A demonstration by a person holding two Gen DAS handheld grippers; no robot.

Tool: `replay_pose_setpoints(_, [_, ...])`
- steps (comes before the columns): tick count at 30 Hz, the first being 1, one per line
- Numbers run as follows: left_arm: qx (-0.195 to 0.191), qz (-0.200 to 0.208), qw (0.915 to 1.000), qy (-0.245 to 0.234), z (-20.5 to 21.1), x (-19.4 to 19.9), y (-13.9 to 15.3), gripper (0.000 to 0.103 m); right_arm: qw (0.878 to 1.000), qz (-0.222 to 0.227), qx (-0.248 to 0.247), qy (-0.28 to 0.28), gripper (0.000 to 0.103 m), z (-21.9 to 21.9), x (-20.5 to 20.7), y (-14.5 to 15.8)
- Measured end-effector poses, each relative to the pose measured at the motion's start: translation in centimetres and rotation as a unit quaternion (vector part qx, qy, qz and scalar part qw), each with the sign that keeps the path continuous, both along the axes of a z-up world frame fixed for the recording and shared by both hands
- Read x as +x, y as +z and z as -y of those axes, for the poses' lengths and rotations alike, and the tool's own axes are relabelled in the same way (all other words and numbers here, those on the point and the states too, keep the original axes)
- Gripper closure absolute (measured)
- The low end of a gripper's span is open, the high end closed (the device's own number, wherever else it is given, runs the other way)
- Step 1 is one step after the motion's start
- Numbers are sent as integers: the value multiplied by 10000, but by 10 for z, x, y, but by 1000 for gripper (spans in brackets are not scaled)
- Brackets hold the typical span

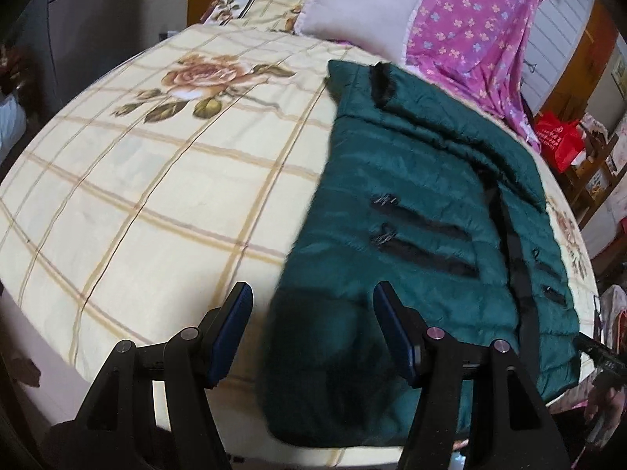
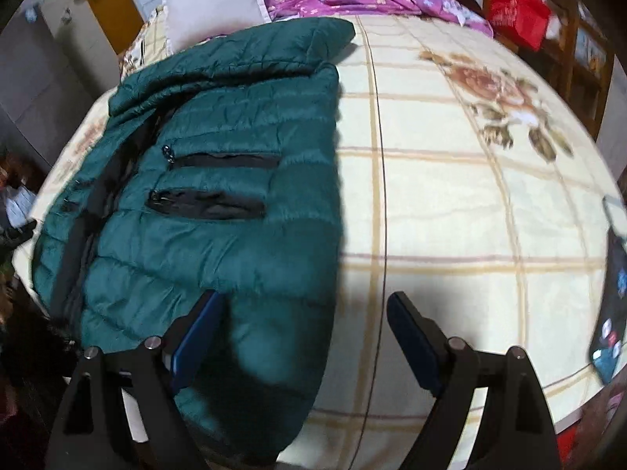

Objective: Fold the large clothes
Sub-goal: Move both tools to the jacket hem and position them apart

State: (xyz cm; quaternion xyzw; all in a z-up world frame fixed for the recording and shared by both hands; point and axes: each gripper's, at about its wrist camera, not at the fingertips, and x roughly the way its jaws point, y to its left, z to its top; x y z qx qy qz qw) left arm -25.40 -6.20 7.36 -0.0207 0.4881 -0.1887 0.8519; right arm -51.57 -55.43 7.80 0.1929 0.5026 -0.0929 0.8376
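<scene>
I hold left gripper and right gripper spread, empty, above the near hem of the jacket, flat on the bed; all folds remain.

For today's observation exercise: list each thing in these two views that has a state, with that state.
Green puffer jacket: spread flat on the bed, unfolded, pocket zips closed.
Left gripper: open, empty.
Right gripper: open, empty.
Pillow: propped at the bed's head.
Pink floral blanket: rumpled.

White print on the red bag is too blurred to read.
</scene>
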Motion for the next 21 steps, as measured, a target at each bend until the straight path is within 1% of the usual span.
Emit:
replay_pose_setpoints(1, [37, -34, 10000, 32, -3, -1, -3, 57, 9997, 43, 228, -38, 14, 3, -3, -2])
replay_pose_setpoints(2, [39, -87, 9999, 53, -6, -1, -7, 57, 9993, 67, 348, -66, 14, 4, -5, -4])
replay_pose_setpoints(4, [34, -184, 9998, 74, -11, -2, -13, 57, 9989, 117, 433, -99, 14, 3, -8, -6])
replay_pose_setpoints(8, [-25, -258, 9996, 88, -13, -6, -22, 57, 9990, 90, 421, 71, 14, -7, -6, -10])
replay_pose_setpoints(13, [-35, -255, 9997, -51, -8, -8, -25, 57, 9990, 24, 332, 313, 14, -19, -3, -10])
replay_pose_setpoints(16, [-18, -233, 9997, -98, -4, -8, -27, 57, 9990, -9, 226, 378, 14, -23, -1, -11])
replay_pose_setpoints(21, [-32, -281, 9995, -143, -3, -5, -30, 57, 9989, -36, 251, 400, 14, -22, -2, -10])
